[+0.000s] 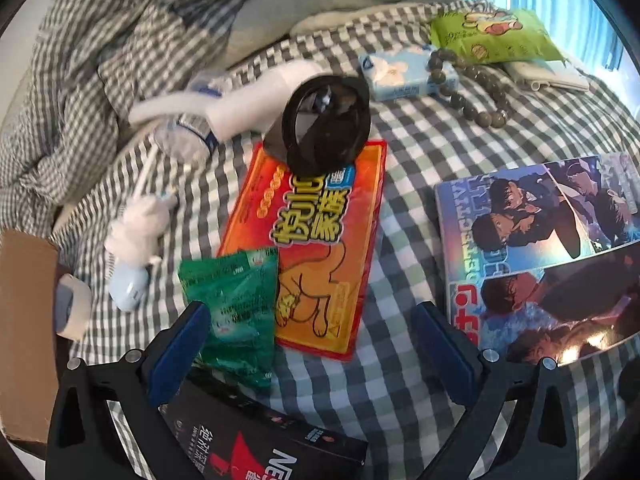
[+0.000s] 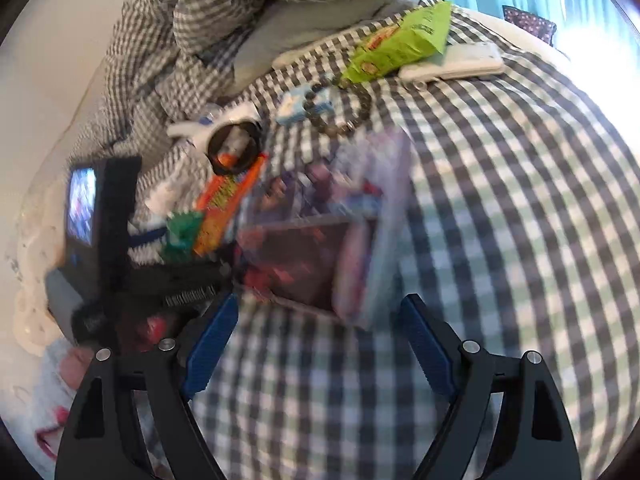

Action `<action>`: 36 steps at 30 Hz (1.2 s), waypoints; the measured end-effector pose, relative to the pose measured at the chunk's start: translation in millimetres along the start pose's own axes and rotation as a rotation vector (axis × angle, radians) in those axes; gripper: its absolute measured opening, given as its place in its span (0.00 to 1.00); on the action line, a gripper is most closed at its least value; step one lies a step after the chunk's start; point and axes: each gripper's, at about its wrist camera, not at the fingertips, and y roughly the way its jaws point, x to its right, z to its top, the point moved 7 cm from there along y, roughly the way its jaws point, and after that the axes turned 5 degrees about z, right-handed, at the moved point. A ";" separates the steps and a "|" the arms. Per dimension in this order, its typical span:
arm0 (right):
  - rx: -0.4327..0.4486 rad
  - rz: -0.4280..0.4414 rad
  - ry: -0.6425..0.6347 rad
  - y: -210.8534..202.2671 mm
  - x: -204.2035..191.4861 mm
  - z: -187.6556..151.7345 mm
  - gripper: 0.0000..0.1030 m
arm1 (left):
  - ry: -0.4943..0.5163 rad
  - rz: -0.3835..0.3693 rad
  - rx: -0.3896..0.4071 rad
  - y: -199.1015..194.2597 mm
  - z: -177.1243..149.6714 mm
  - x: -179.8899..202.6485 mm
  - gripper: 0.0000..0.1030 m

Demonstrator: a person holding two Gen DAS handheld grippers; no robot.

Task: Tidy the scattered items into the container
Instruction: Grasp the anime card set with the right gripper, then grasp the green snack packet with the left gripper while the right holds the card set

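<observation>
Black Nescafé box lies nearest the left gripper, whose blue pads spread wide over the checked bedsheet, gripping nothing. A green packet overlaps an orange pack topped by a black ring-shaped fan. The cardboard container sits at far left. The right gripper also gapes empty beside an illustrated book.

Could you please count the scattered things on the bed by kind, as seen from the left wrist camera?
Soft packets: 4 (green pouch, orange pack, lime snack bag, blue tissue pack)
Boxes or books: 2 (black box, comic book)
Bead bracelets: 1
Black round items: 1
Plush toys: 1
Total: 9
</observation>
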 end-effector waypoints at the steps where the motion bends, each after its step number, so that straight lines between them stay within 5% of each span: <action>1: 0.007 0.037 0.020 2.2 -1.8 4.6 0.80 | 0.001 0.002 0.002 -0.2 -0.4 0.0 1.00; 3: 0.020 0.078 0.059 5.4 -4.2 12.1 0.72 | 0.010 0.020 0.003 -0.4 -0.9 -1.6 1.00; 6: 0.041 0.109 0.093 9.2 -8.7 22.5 0.33 | 0.009 0.020 0.001 0.7 -2.5 -4.2 1.00; 9: 0.059 0.172 0.124 10.1 -15.0 27.3 0.21 | 0.007 0.001 -0.006 -0.8 -6.3 -4.8 1.00; 18: 0.103 0.120 0.017 -12.0 -53.9 27.7 0.17 | 0.027 0.033 0.142 -68.9 -30.9 -47.8 1.00; 28: 0.086 0.083 -0.038 -14.6 -79.8 16.9 0.16 | -0.019 -0.050 0.017 -55.6 -107.6 -58.8 1.00; 36: 0.077 0.067 -0.064 -24.6 -85.3 14.3 0.16 | -0.073 -0.212 0.026 -41.7 -110.4 -61.7 1.00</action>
